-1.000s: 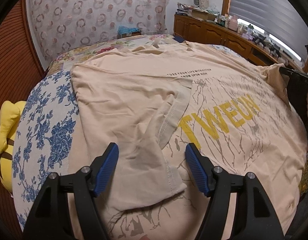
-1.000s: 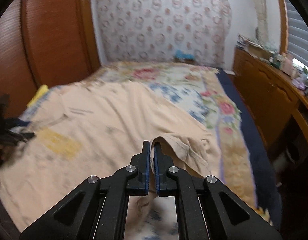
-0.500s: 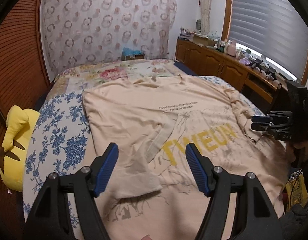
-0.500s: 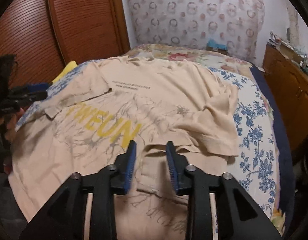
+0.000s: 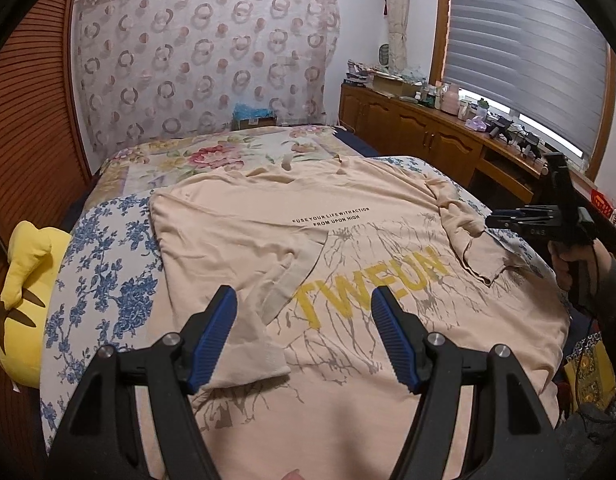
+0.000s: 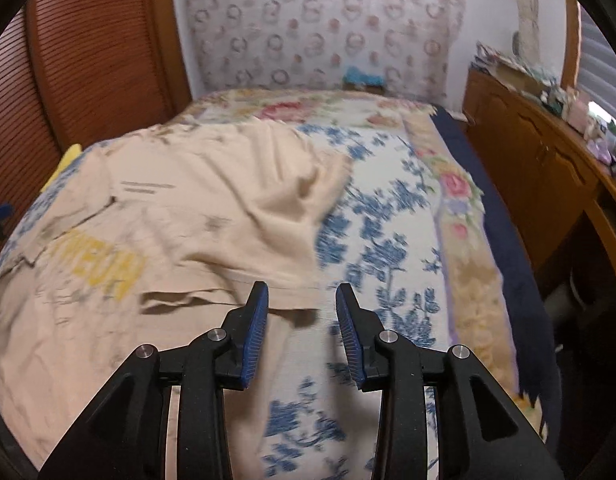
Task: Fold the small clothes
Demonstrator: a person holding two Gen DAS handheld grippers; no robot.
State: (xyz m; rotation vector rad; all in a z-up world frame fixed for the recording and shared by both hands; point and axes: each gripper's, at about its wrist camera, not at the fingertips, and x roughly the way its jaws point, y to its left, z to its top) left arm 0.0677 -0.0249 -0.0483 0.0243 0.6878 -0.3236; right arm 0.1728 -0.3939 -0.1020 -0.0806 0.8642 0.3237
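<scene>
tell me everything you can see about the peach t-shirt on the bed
The peach t-shirt looks like soft, thin knit cotton. It lies spread print-up on the floral bedspread, with yellow block letters, grey branching lines and two small lines of black text. Both sleeves are folded inward over the body; the one on the right is rumpled. The fabric is lightly wrinkled. Neither set of tongs grips it.
</scene>
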